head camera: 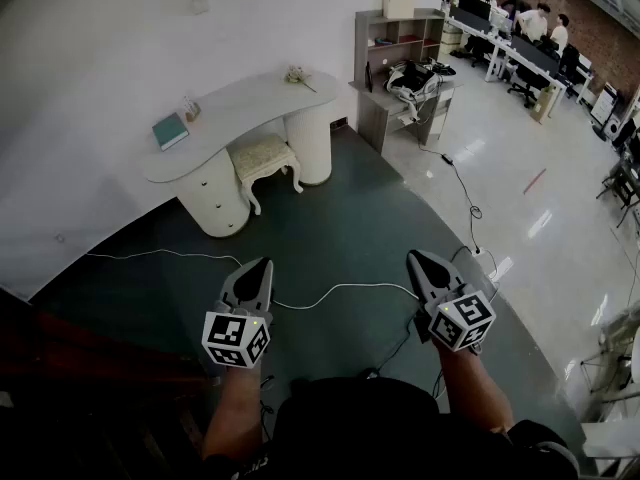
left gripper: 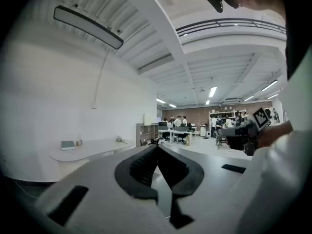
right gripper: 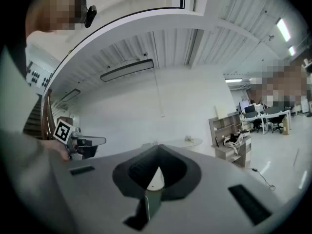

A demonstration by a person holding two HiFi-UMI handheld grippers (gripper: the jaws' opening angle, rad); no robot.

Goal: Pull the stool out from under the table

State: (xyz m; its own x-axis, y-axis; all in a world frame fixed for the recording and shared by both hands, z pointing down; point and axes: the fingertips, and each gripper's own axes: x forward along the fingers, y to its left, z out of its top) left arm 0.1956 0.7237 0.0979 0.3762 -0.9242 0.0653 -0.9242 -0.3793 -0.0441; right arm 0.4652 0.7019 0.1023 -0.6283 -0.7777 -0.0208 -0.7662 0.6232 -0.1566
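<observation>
Left gripper and right gripper both clenched, empty, side by side. Stool sits tucked under the white surface, well ahead of both. It's roughly in line with the left gripper and ahead-left of the right.

Looking forward and steeply down from the head, over the left gripper and right gripper, with the white table well ahead. Riding on each gripper, facing level along its own jaws from close behind them. Sharing across all three views the table, the shelf unit and the far desks.
</observation>
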